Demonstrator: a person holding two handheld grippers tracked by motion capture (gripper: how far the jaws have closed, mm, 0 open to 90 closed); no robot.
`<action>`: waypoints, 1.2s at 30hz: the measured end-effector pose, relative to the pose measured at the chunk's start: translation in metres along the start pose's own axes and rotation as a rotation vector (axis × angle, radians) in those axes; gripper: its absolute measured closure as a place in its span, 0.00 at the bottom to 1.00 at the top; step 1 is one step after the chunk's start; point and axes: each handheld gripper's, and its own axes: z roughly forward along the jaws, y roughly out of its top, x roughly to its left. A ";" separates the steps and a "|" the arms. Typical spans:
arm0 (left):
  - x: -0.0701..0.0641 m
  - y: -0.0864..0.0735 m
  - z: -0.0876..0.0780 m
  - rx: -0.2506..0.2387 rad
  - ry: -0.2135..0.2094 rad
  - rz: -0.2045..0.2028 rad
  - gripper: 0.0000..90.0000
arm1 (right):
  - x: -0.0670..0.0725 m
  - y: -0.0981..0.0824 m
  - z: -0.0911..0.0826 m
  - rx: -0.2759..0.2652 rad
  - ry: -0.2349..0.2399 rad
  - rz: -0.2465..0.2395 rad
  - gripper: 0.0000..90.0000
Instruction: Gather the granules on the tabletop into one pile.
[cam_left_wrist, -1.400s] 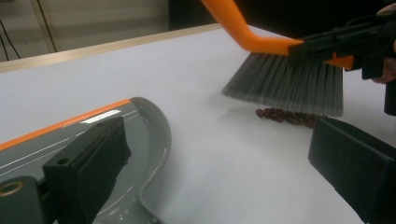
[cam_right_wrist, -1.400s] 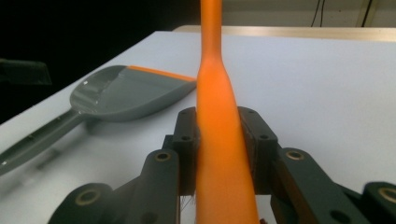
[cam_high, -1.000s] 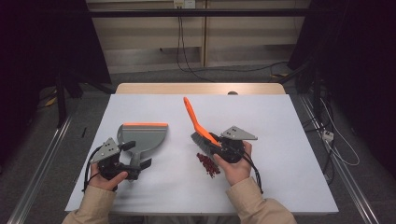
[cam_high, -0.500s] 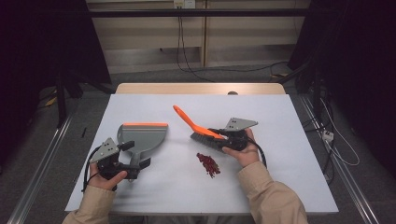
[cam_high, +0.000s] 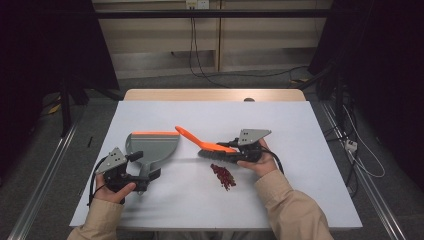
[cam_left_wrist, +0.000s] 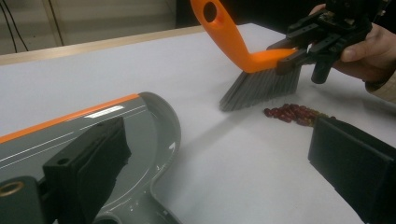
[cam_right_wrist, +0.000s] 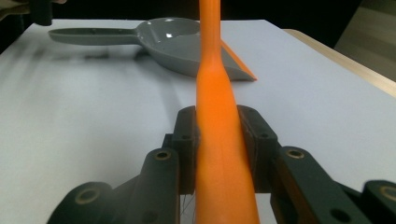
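Observation:
A grey dustpan (cam_high: 152, 144) with an orange lip lies left of centre, its handle pointing at the person. My left gripper (cam_high: 145, 176) sits at that handle with its jaws wide apart; in the left gripper view (cam_left_wrist: 217, 140) the dustpan (cam_left_wrist: 93, 126) handle lies low between them, untouched. My right gripper (cam_high: 235, 150) is shut on the orange handle of a brush (cam_high: 200, 141), seen clamped in the right gripper view (cam_right_wrist: 219, 121). The bristles (cam_left_wrist: 261, 88) rest on the table just beyond a small pile of dark red bits (cam_high: 223, 176).
A white sheet (cam_high: 300, 130) covers the table, with a wooden edge (cam_high: 215, 95) at the far side. Cables and rails run along the floor on both sides. Dark curtains stand behind.
My right gripper carried the brush off the red pile, away from the person and to the right, and tipped it from steep to nearly flat. The left gripper stayed put.

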 end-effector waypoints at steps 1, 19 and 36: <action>0.000 0.000 0.000 -0.001 0.002 -0.003 0.05 | 0.001 0.000 0.000 0.002 0.012 -0.007 0.79; 0.001 0.000 -0.001 0.000 0.010 -0.004 0.05 | 0.017 -0.001 -0.015 0.018 0.126 -0.069 0.79; -0.001 0.000 0.000 0.005 0.006 0.003 0.05 | 0.037 -0.003 -0.024 0.013 0.088 -0.049 0.79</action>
